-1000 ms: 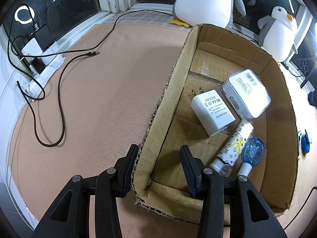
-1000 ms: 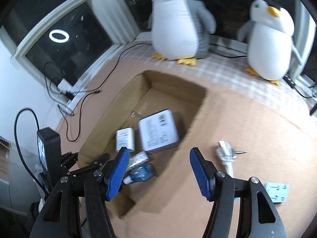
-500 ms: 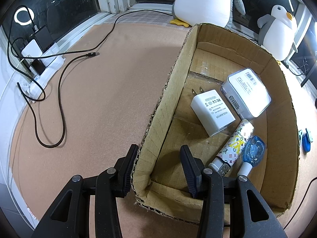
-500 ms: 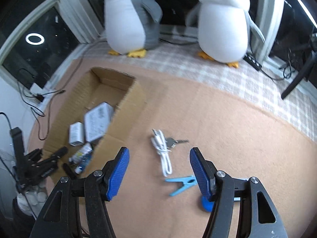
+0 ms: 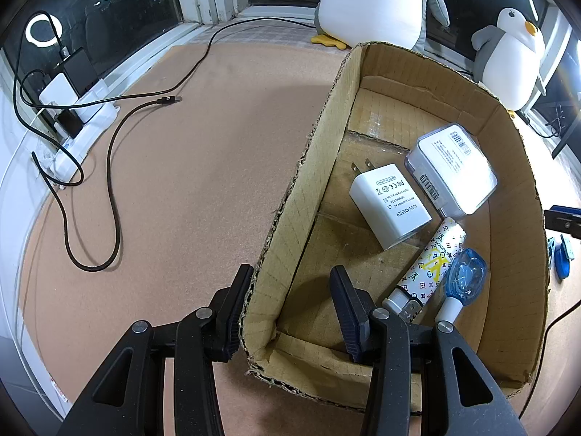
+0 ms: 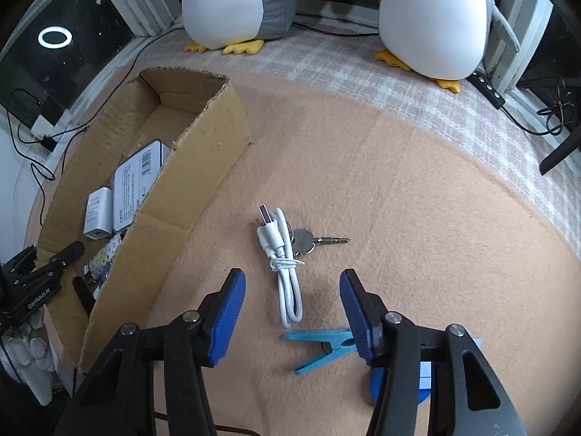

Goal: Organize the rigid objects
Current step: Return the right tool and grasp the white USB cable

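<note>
Right wrist view: right gripper (image 6: 292, 312), jaws apart, above white cable (image 6: 281, 254); left gripper (image 5: 292, 309), jaws apart, straddling box (image 5: 290, 200) wall.

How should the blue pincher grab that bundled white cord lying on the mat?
Best guess: the right gripper comes straight down and pinches the white cable across its tied middle, where the strands are bunched tight. The lower loop is floppy, and the upper end touches the key.

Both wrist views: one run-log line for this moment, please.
left tool: open, straddling cardboard box wall | right tool: open above white cable | key, clothespin outside box
</note>
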Demonstrator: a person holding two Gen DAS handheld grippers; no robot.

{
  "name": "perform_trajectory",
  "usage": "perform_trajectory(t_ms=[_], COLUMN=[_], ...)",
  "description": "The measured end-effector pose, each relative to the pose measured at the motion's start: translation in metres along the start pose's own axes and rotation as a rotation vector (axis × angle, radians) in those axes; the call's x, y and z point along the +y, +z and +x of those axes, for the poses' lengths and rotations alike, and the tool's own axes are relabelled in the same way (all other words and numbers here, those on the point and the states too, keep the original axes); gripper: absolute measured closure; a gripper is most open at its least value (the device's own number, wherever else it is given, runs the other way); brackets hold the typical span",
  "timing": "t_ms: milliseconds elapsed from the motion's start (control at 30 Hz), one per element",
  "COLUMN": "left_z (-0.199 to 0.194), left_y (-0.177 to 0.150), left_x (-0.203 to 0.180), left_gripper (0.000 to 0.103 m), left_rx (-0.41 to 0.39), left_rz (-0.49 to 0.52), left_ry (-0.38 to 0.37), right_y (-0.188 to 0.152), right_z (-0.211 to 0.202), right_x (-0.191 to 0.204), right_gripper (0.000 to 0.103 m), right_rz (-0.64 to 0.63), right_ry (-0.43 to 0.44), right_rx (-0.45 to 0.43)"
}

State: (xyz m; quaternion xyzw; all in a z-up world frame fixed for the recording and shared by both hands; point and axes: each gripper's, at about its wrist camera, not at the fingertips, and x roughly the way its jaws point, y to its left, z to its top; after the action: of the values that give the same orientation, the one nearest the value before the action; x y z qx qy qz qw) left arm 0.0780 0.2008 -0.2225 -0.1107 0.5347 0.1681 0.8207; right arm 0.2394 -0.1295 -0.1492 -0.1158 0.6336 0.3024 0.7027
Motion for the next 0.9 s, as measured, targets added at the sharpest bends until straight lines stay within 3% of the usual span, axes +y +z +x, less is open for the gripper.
perform_trajectory(t_ms=[500, 633, 900], left_z=[0.000, 0.000, 0.000], left_y=[0.000, 0.000, 0.000], left_x=[0.000, 0.000, 0.000], left_gripper=[0.055, 0.055, 0.055], left_rx=[0.000, 0.000, 0.000], left_rz=[0.000, -0.001, 0.000], left_ry=[0.000, 0.000, 0.001], right_y=[0.010, 0.010, 0.005], right_z=[0.022, 0.022, 0.017], right_x=[0.006, 0.006, 0.001], right_gripper=[0.074, 0.085, 0.087], right_rz=[-0.025, -0.028, -0.021], right_ry=[-0.035, -0.040, -0.031], right_rx=[0.046, 0.049, 0.045])
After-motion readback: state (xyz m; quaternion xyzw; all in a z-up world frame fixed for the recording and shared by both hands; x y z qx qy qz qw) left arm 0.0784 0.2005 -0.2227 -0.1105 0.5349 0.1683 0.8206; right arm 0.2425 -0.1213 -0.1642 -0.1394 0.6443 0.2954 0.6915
